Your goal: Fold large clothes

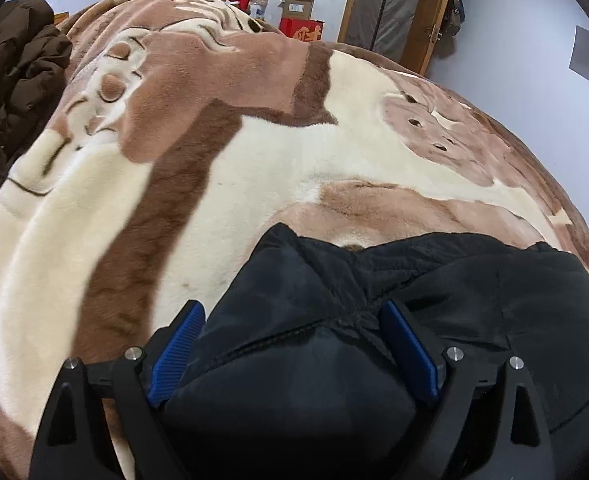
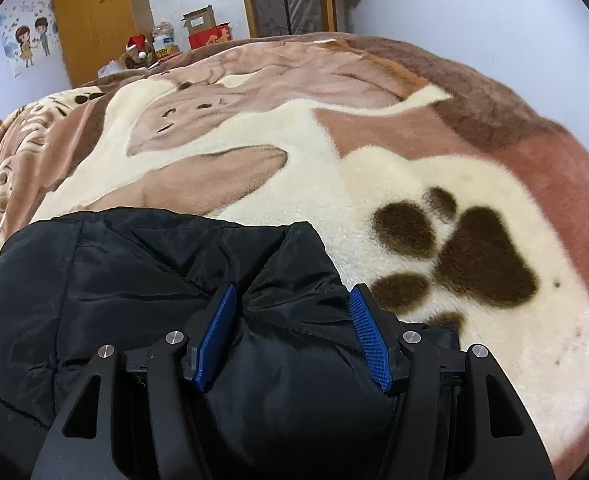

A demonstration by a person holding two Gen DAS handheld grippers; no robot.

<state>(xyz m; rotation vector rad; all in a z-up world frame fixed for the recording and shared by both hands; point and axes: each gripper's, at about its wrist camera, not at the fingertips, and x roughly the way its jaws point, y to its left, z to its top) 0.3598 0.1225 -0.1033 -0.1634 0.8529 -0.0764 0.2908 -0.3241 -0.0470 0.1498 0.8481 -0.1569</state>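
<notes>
A black padded jacket (image 1: 434, 280) lies on a bed under a plush brown and cream blanket (image 1: 254, 152). My left gripper (image 1: 290, 316) has its blue pads (image 1: 178, 352) on either side of a thick bunch of the jacket's left part. My right gripper (image 2: 292, 300) holds a bunch of the same jacket (image 2: 134, 272) at its right corner between its blue pads (image 2: 370, 340). Both sets of jaws stand fairly wide around the bulky fabric. The jacket's near part is hidden under the grippers.
A dark brown coat (image 1: 10, 80) is heaped at the bed's left edge. Beyond the bed stand a wooden wardrobe (image 2: 94, 20), cardboard and red boxes (image 1: 300, 16), and a wooden door frame (image 1: 398, 12). The blanket with a paw print (image 2: 466, 256) stretches ahead.
</notes>
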